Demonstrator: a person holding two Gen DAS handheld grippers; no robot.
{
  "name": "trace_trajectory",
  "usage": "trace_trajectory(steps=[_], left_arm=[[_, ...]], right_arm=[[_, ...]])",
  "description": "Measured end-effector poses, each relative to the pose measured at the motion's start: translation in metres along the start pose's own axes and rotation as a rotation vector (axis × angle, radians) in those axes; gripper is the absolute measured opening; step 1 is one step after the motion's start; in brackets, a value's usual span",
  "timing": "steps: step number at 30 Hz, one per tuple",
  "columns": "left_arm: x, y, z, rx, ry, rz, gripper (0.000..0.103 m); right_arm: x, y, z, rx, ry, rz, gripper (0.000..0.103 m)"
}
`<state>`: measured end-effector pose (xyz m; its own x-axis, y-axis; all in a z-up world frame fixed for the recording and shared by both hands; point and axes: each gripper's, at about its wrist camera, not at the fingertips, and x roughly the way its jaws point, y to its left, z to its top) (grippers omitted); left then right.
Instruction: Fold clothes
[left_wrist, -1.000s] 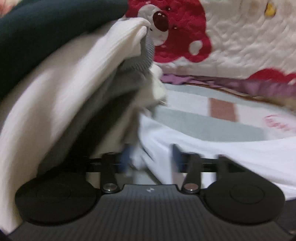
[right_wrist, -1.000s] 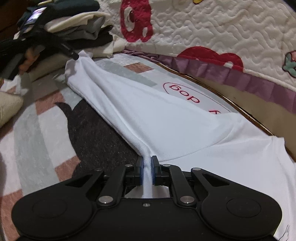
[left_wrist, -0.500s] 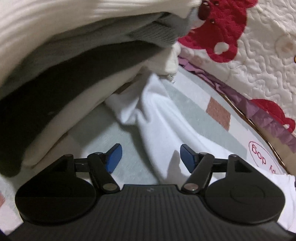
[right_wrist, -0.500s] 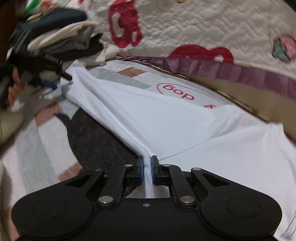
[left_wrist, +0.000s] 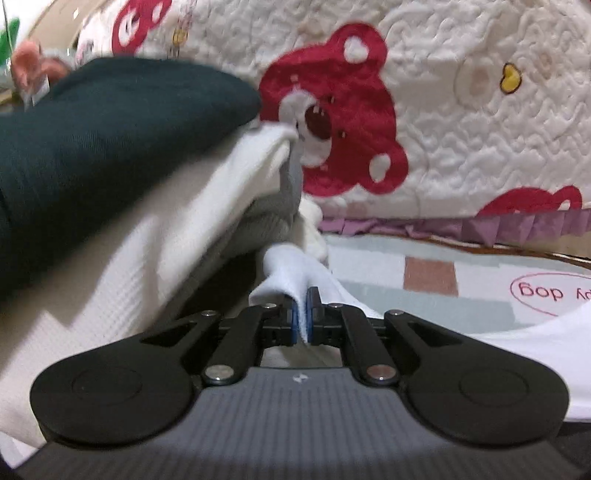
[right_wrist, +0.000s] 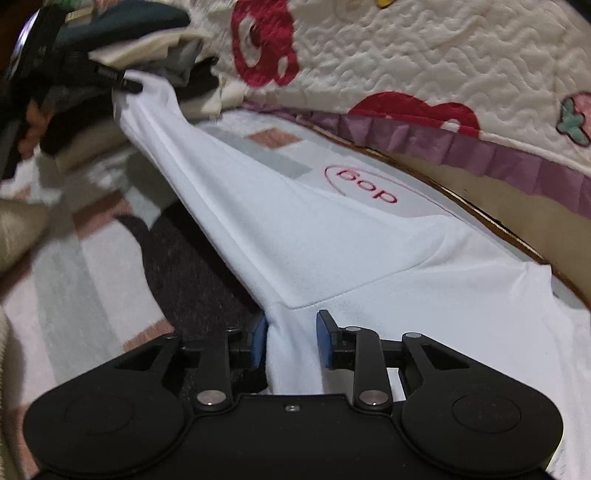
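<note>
At nine o'clock in my left wrist view rises the stack of folded clothes (left_wrist: 122, 177): a dark green piece on top, cream and grey layers under it. Dead centre, my left gripper (left_wrist: 303, 314) is pinched tight on a fold of the white T-shirt (left_wrist: 291, 266), the cloth squeezed between the blue pads, right beside the foot of the stack. Toward three o'clock the shirt spreads low over the checked rug (left_wrist: 428, 275), with a red oval print at the far edge. The quilt with red bears (left_wrist: 461, 122) fills twelve o'clock.

In my right wrist view, my left gripper (right_wrist: 127, 84) sits at ten o'clock holding the shirt's far corner by the stack (right_wrist: 147, 33). The T-shirt (right_wrist: 314, 229) runs as a taut ridge from there down to six o'clock, where my right gripper (right_wrist: 291, 332) stands parted, pads either side of the cloth without clamping it. The rug (right_wrist: 74, 280) lies at eight o'clock.
</note>
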<state>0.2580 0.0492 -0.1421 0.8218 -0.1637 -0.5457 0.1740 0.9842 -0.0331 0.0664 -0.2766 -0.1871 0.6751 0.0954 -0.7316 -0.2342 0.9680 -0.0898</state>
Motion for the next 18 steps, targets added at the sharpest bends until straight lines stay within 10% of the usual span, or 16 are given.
trace_trajectory(steps=[4,9,18], left_arm=[[-0.001,0.008,-0.004,-0.013,0.011,0.016,0.005],[-0.004,0.012,-0.008,-0.011,0.045,0.05,0.005],[-0.002,0.014,-0.012,-0.028,0.104,0.074,0.02]], right_arm=[[0.001,0.004,0.006,0.031,-0.018,-0.005,0.01],[-0.002,-0.016,0.013,0.299,-0.02,0.138,0.011],[0.009,-0.015,0.01,0.348,0.011,0.197,0.016]])
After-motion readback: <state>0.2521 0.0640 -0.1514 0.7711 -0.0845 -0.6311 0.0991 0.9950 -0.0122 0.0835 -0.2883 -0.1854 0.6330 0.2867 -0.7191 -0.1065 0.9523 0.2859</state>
